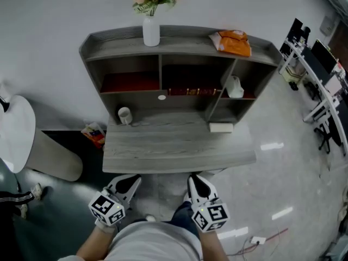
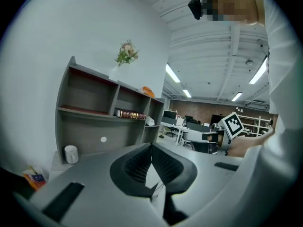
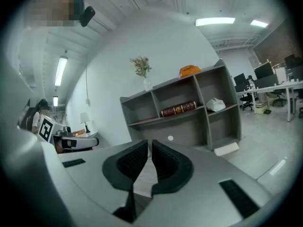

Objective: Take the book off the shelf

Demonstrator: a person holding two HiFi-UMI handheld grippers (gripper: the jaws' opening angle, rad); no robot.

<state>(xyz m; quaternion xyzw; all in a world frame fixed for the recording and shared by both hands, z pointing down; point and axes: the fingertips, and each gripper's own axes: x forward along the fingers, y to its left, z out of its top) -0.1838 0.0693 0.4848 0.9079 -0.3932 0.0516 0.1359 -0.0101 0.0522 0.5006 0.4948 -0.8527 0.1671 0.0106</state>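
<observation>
Plainly, in the head view the reach has not begun: the book (image 1: 191, 91) lies flat in the middle compartment of the shelf (image 1: 109, 43), while the left gripper (image 1: 130, 181) and right gripper (image 1: 196, 180) hang low by the person's waist, at the bench's (image 1: 179, 151) front edge, pointing forward. The left gripper view shows its fingers (image 2: 136, 167) pressed together on nothing, the book well off. The right gripper view shows equally closed, empty fingers (image 3: 128, 162) aimed below the book; next, I judge, one gripper must rise, open and reach in.
</observation>
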